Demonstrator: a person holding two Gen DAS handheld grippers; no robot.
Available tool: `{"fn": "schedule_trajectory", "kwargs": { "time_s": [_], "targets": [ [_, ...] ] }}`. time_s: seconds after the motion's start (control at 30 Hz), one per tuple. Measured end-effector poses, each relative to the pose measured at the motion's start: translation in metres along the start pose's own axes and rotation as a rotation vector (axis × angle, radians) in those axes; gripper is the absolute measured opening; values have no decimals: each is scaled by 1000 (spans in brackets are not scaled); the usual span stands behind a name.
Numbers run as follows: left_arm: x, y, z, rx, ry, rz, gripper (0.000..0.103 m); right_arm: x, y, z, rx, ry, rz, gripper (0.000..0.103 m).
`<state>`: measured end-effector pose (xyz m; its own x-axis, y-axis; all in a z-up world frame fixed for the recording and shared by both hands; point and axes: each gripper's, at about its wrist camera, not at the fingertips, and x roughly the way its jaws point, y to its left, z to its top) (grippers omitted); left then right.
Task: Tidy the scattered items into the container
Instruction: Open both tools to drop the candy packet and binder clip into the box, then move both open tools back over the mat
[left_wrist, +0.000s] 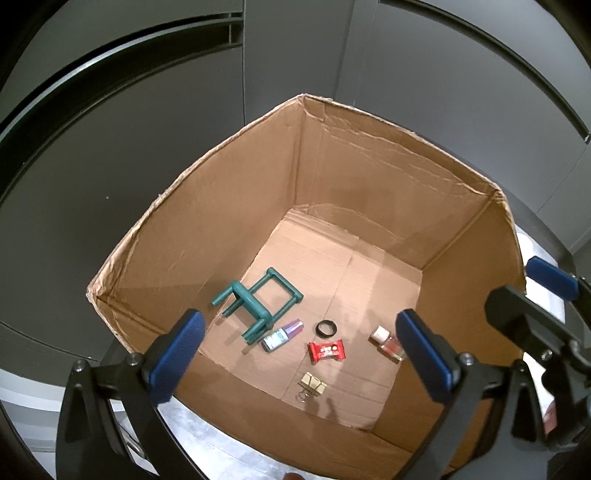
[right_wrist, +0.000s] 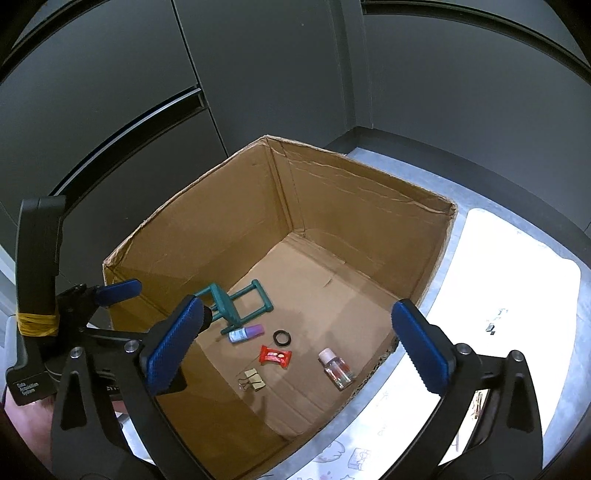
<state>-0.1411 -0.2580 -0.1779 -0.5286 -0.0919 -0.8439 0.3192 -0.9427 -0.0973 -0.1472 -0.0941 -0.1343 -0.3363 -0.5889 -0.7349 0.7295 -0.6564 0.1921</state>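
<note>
Lettering "Data Acquisition System" marks the left gripper (right_wrist: 155, 299) handle

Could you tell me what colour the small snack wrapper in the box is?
Red, with a pale print; the snack wrapper shows best in the left wrist view.

Open-topped cardboard box (left_wrist: 369, 177), far half bare
</note>
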Motion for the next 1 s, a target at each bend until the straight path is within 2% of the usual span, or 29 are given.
{"fn": "schedule_trajectory", "kwargs": {
  "time_s": [0.57, 0.63, 0.7, 1.0],
  "targets": [
    [-3, -8, 2, -7, -16, -1, 103, 19, 61, -15, 7, -21, -19, 103],
    [-4, -13, 2, -4, -18, -9, 103, 9, 62, -18, 12, -38, -19, 103],
    [-6, -19, 2, -1, -19, -10, 103, 6, 47, -9, 18, -41, -21, 103],
    [-17, -33, 1, 6, -33, 16, 103, 5, 65, -18, 24, -69, -41, 103]
  ]
}}
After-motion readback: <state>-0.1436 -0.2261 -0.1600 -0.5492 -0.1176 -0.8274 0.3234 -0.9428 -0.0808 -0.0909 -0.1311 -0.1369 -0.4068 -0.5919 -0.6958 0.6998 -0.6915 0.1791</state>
